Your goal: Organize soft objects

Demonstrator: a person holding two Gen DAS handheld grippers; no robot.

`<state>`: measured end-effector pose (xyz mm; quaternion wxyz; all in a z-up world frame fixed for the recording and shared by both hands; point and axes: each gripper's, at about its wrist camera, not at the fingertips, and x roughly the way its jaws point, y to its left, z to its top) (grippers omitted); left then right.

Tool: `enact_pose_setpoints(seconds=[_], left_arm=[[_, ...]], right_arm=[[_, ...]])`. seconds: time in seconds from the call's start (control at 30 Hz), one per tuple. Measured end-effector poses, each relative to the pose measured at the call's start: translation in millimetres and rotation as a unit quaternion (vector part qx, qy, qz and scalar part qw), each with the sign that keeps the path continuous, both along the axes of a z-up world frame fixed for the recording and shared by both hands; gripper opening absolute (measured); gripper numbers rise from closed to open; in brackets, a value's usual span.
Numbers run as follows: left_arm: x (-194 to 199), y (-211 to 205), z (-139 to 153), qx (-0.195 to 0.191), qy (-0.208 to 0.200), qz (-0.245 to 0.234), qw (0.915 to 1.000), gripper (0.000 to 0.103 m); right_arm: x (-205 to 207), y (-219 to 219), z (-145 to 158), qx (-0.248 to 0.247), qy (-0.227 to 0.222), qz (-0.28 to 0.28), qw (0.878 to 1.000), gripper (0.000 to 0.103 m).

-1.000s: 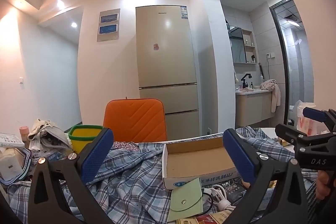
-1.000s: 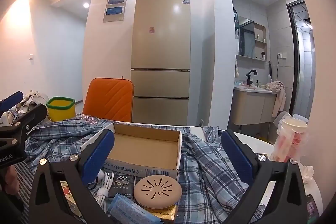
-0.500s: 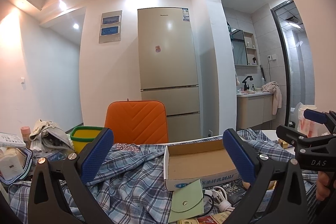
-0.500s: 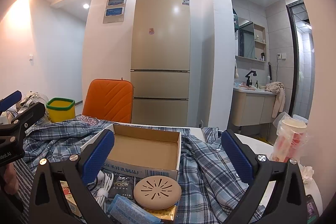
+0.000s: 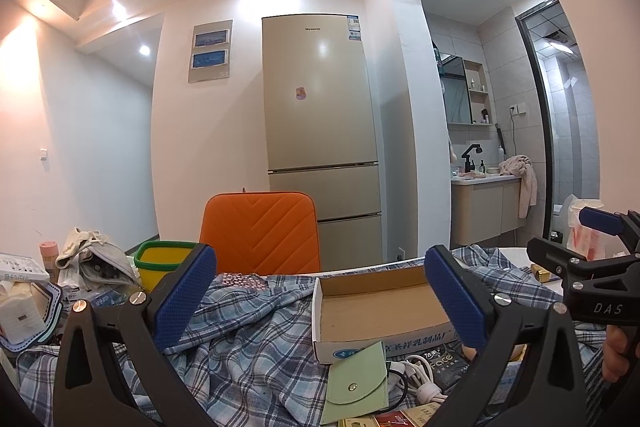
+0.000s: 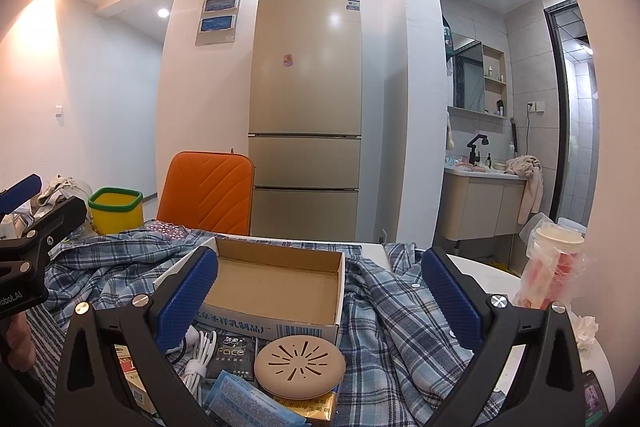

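The left gripper has its two blue pads spread wide apart and nothing is between them. The right gripper is the same: wide apart and holding nothing. Both hang above the table, not touching any object.

In the lower middle of the left view, under the left gripper, lies the plaid shirt, crumpled and spread over most of the table. On it stands an empty cardboard box, open at the top. Just in front of the box, at the bottom of the frame, are a green pouch and a white cable. In the right view the shirt continues to the lower right, and a round beige disc lies at the bottom middle, in front of the box.

At the middle left of the left view stands a yellow bin, with an orange chair behind the table.

I judge the task is at its very beginning: the shirt is not folded and the box holds nothing. All sorting is left to do.
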<state>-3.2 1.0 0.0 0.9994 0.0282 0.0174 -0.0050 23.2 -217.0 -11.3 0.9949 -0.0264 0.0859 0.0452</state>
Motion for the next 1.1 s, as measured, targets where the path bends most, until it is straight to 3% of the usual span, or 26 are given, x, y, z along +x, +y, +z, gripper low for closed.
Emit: enact_pose_setpoints(seconds=[0.63,0.83,1.1], left_arm=[[0,-1,2,0.002,0.008,-0.001,1.0000,0.103],[11,-1,1,0.011,0.044,-0.003,0.9990,0.103],[20,6,-1,-0.012,0.084,-0.008,0.9963,0.103]], right_arm=[[0,-1,1,0.000,0.000,0.000,1.000,0.103],[6,-2,1,-0.005,0.020,-0.010,1.000,0.103],[6,-6,1,0.001,0.029,-0.008,1.000,0.103]])
